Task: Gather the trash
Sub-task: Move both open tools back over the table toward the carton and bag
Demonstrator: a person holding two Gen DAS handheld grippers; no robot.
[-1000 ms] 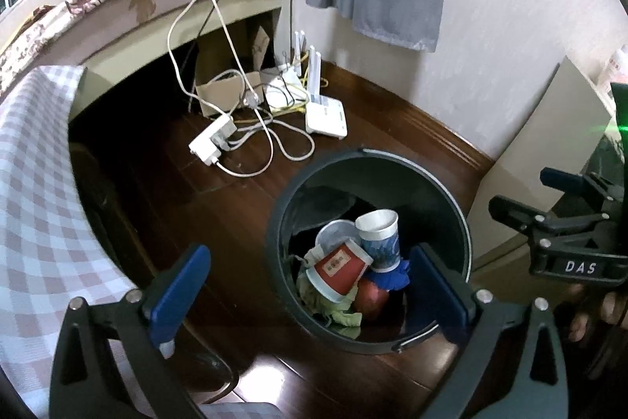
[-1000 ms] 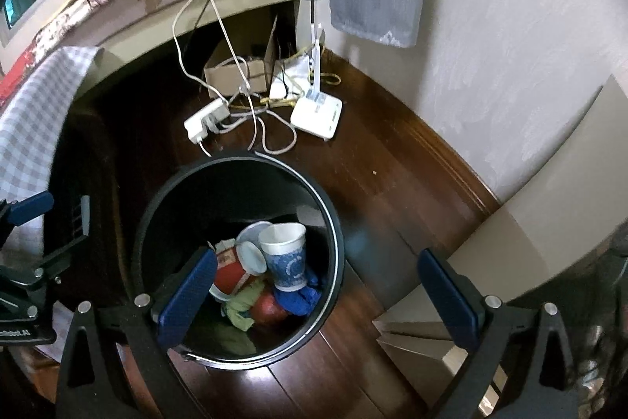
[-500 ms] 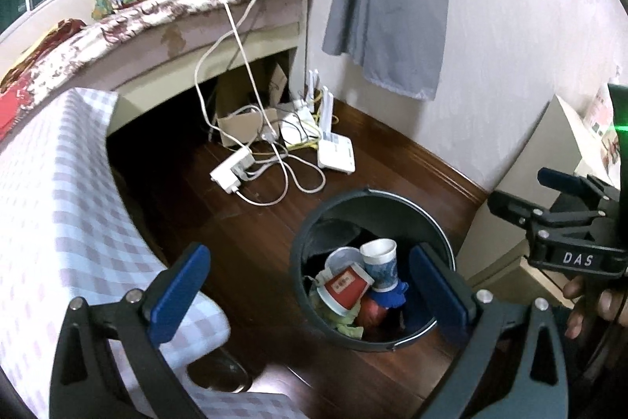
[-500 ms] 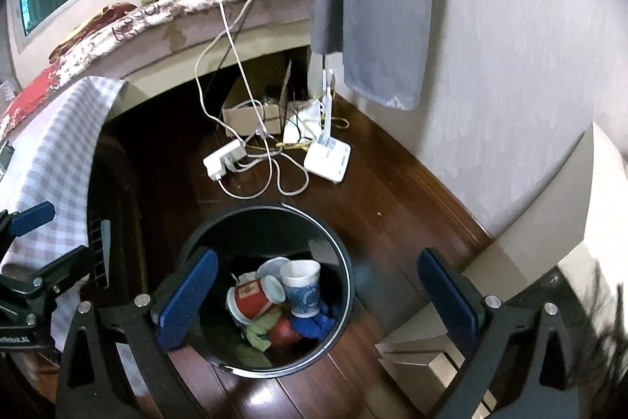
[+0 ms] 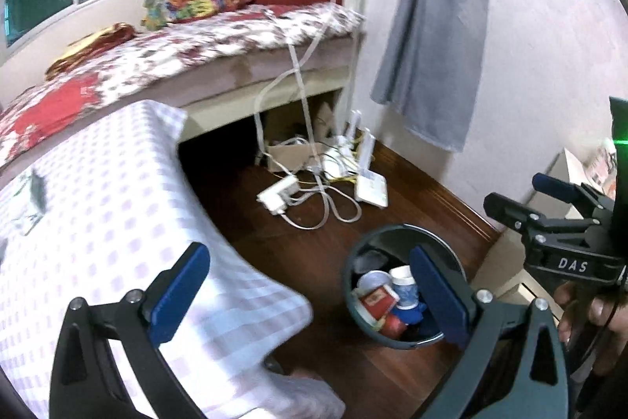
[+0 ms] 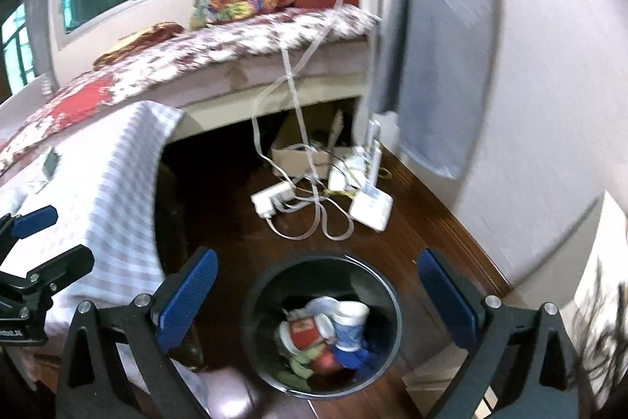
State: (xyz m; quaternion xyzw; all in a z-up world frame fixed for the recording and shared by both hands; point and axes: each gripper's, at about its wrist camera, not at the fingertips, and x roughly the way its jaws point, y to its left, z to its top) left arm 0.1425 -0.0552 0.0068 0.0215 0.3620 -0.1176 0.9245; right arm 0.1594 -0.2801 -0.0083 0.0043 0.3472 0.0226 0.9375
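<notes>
Both the left gripper (image 5: pixel 310 293) and right gripper (image 6: pixel 314 295) are spread wide and empty above the black bin (image 6: pixel 386 291), which holds 2 paper cups (image 6: pixel 351 321); recommended practice: scan the checked tablecloth (image 5: pixel 117 191) for remaining trash before descending.

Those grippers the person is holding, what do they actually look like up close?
Each is a black, angular frame with silver screws at the joints, ending in two flat blue pads. The left gripper and right gripper look the same. Seen from the left wrist, the right one carries white letters "DAS" and a green light glows on its body; a hand grips it, with a thin dark cable running by.
</notes>
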